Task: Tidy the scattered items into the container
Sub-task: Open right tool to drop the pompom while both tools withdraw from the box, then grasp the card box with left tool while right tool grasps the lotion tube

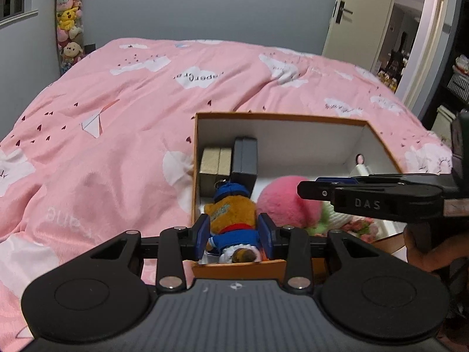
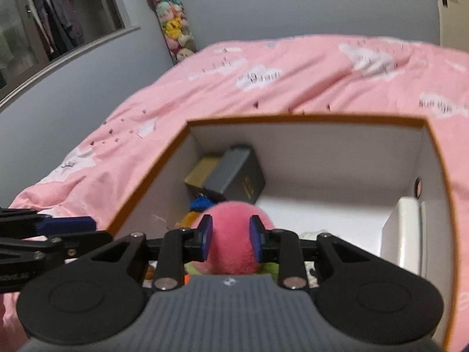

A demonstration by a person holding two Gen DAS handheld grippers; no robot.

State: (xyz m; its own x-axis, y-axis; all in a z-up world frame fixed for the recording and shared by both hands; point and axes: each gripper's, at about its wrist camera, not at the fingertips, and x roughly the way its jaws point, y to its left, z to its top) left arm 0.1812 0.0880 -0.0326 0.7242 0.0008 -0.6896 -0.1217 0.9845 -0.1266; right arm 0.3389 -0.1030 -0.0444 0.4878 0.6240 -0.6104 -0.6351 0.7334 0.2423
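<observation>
Indoors, on a pink bedspread (image 1: 117, 135) by grey walls (image 1: 152, 8), both grippers pinch plush toys.

Both grippers, left gripper (image 1: 234, 234) and right gripper (image 2: 231, 239), are matte black with ribbed grey bodies, round side discs, silver screws, blue finger pads (image 1: 201, 239) and raised "DAS" lettering.
</observation>
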